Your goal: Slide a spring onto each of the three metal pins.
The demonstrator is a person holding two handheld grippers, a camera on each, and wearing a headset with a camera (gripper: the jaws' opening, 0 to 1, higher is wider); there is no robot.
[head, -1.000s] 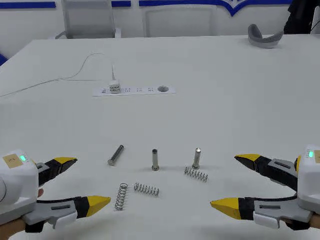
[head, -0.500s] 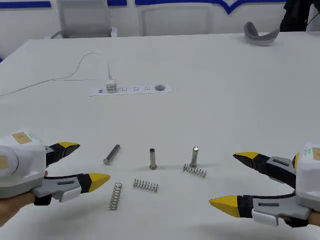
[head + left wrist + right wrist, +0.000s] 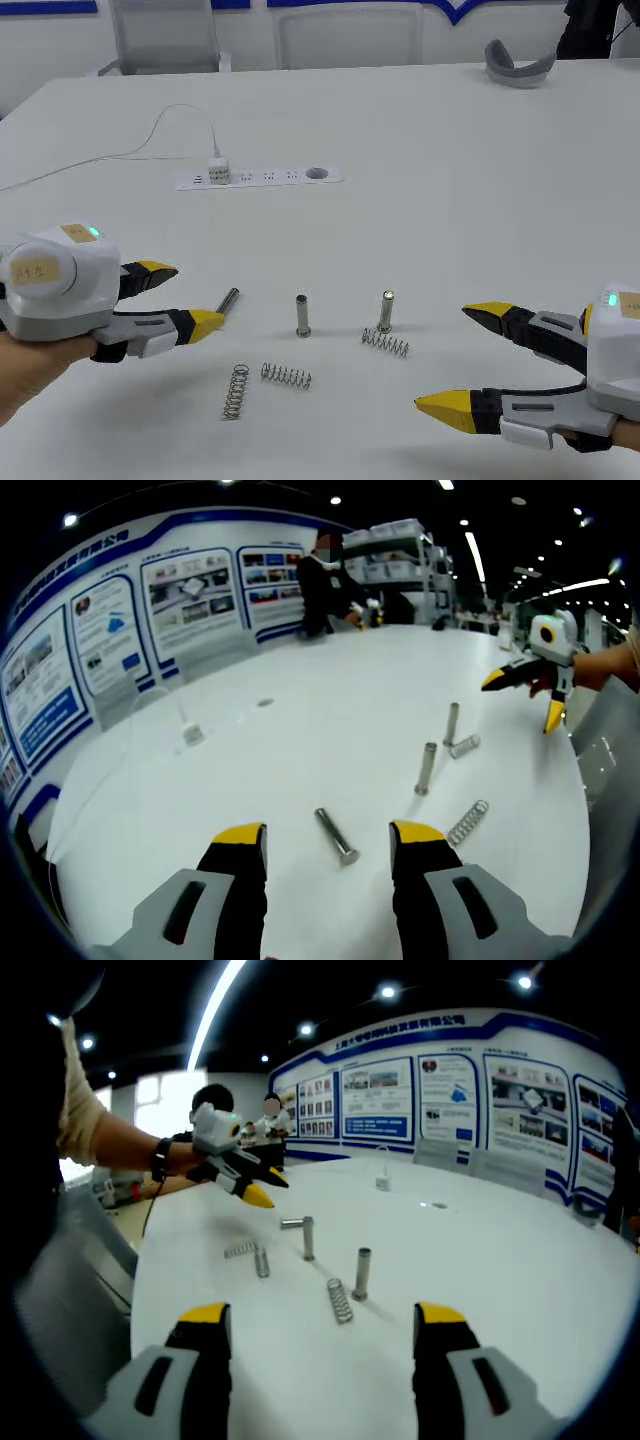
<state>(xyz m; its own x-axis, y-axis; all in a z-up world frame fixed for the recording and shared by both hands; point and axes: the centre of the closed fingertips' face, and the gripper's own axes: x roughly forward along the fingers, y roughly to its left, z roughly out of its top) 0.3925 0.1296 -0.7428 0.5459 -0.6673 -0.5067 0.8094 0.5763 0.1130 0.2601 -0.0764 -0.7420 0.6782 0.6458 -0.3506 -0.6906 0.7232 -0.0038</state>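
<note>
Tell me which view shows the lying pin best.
Left gripper view: the lying pin sits close, full length, framed between the open jaws. Head view has its lower end hidden behind the left hand-held gripper. Right gripper view shows it small and far.

A big white table (image 3: pixel 450 200) fills most of the room; on the table lie a white power strip (image 3: pixel 262 178) with a thin cord (image 3: pixel 105 156) and, near its far edge, a grey curved thing (image 3: pixel 518 65); past the table stand chairs (image 3: pixel 165 35) and a white wall (image 3: pixel 50 50) with posters (image 3: pixel 450 1090); small round lights (image 3: pixel 385 992) shine above the table.
</note>
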